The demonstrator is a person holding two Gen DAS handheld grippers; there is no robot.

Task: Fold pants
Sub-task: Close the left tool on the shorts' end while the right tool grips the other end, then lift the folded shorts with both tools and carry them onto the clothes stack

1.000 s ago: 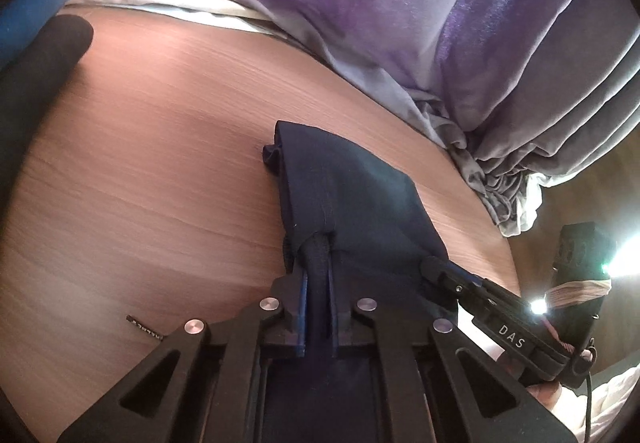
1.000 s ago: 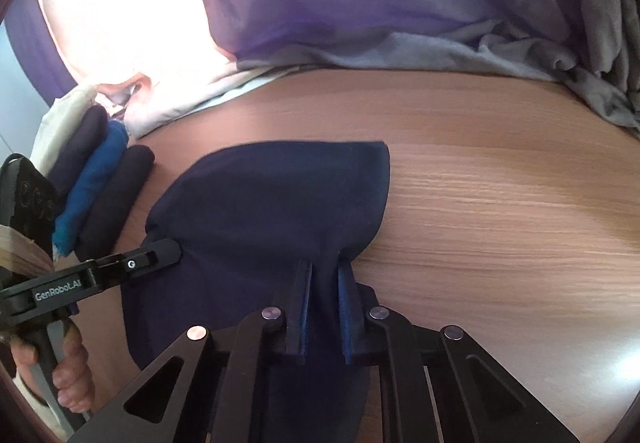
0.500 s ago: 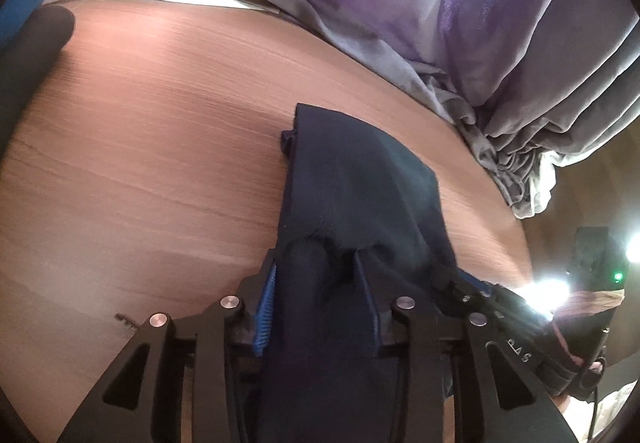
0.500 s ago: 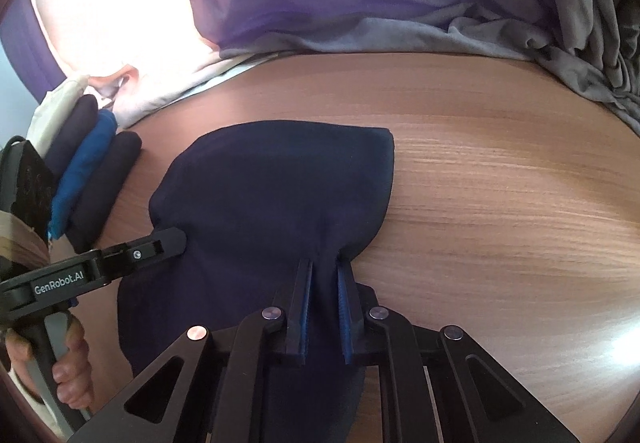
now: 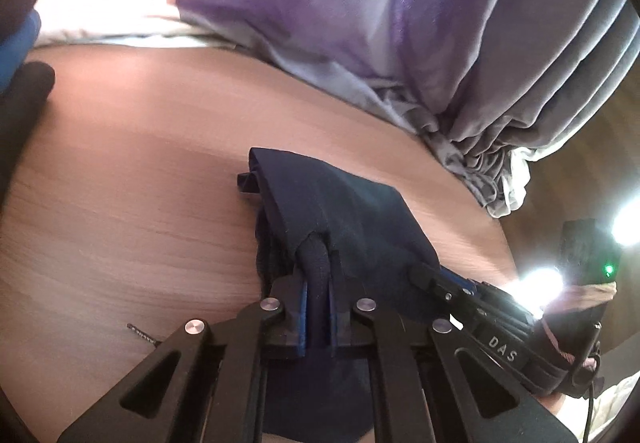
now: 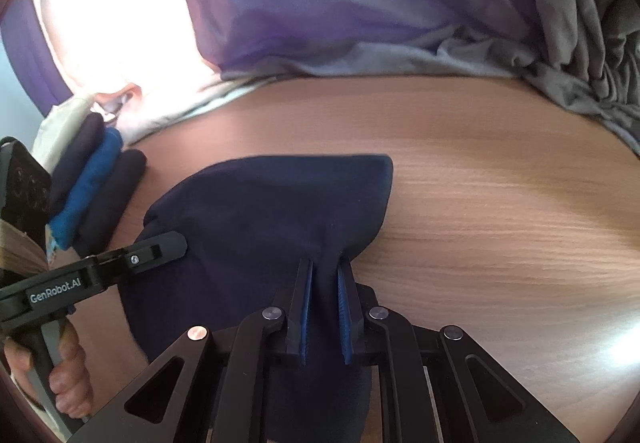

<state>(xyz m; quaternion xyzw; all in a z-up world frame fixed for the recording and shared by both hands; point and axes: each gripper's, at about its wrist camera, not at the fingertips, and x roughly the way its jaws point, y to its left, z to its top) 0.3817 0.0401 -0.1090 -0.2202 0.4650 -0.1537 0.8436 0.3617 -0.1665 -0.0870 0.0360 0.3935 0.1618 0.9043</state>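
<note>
The dark navy pants [image 6: 264, 211] lie folded on the wooden table [image 6: 500, 203], their far edge at mid-table. My left gripper [image 5: 318, 263] is shut on a bunched fold of the pants [image 5: 344, 211] at their near left edge. My right gripper [image 6: 324, 275] is shut on the pants' near right edge. Each gripper shows in the other's view: the right one [image 5: 436, 279] at the right of the left wrist view, the left one [image 6: 160, 249] at the left of the right wrist view.
A stack of folded dark and blue clothes [image 6: 92, 195] sits at the table's left edge. Purple and grey curtains [image 6: 360, 3] hang along the table's far side. A small dark screw-like item [image 5: 142, 333] lies on the table near my left gripper.
My left gripper opened wider half a second ago and has now closed again on a bunched fold. The pants have drawn slightly toward me. My right gripper kept its hold.
</note>
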